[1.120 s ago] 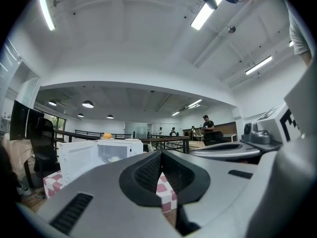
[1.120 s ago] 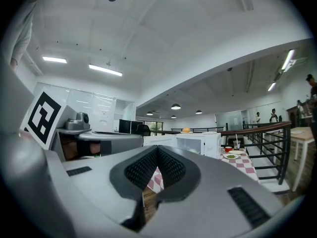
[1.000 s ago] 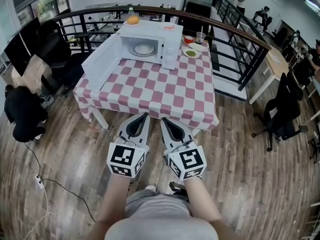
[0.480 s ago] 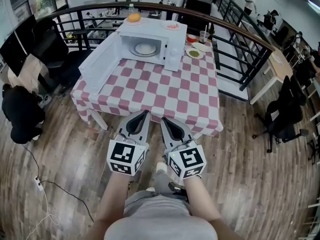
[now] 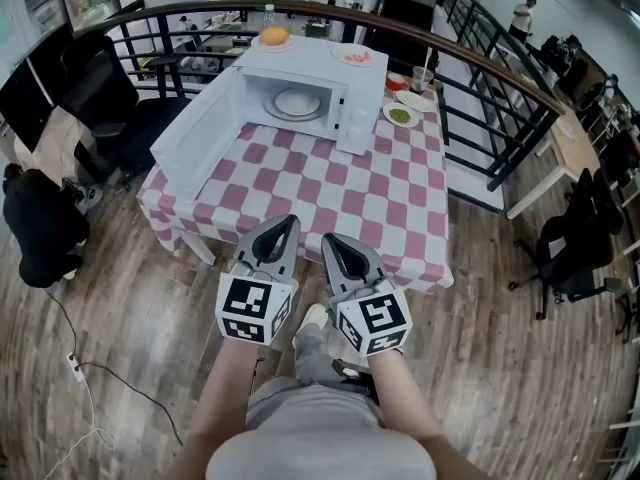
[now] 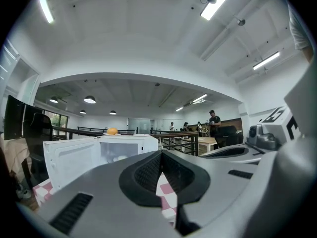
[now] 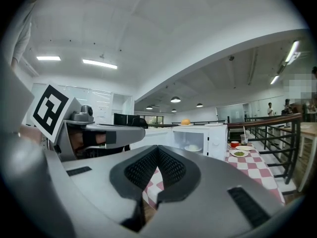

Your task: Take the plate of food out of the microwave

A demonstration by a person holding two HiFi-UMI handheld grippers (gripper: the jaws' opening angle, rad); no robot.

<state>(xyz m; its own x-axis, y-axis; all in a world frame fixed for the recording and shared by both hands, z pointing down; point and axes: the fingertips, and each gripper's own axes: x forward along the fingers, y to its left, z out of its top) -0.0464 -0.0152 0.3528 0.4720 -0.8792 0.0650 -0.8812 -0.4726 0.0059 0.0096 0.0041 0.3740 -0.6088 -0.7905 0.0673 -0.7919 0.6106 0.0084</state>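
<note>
Wood-plank flooring (image 5: pixel 500 358) surrounds a table (image 5: pixel 330 203) covered in a red-and-white checked cloth, which stands against a black railing (image 5: pixel 480 63).

The left gripper (image 5: pixel 288 224) has its jaws fully closed, pad against pad, with nothing between them; the left gripper view confirms a sealed seam. The right gripper (image 5: pixel 328 240) is in the same condition: jaws pressed together, empty. Both grippers point level and side by side toward the table. In the head view their tips overlap the near edge of the cloth; contact with it cannot be confirmed.

At the far end of the table stands the white microwave (image 5: pixel 350 93). Its door (image 5: pixel 195 138) is swung fully open to the left. The plate of food (image 5: pixel 298 102) rests inside the cavity and is untouched; it is also visible in the right gripper view (image 7: pixel 192 148). An orange (image 5: pixel 274 36) sits on top of the microwave. A dish of green food (image 5: pixel 401 115) and a cup (image 5: pixel 424 76) stand just to its right.

Compared with one second earlier, the table and microwave appear larger and lower in the head view, and the gripper tips reach further over the cloth. The person has advanced toward the table while both grippers stayed closed.

Assessment: the task is in its approach phase. The plate is well apart from both grippers. No door operation is required. The jaws must open before the plate rim can be gripped.
</note>
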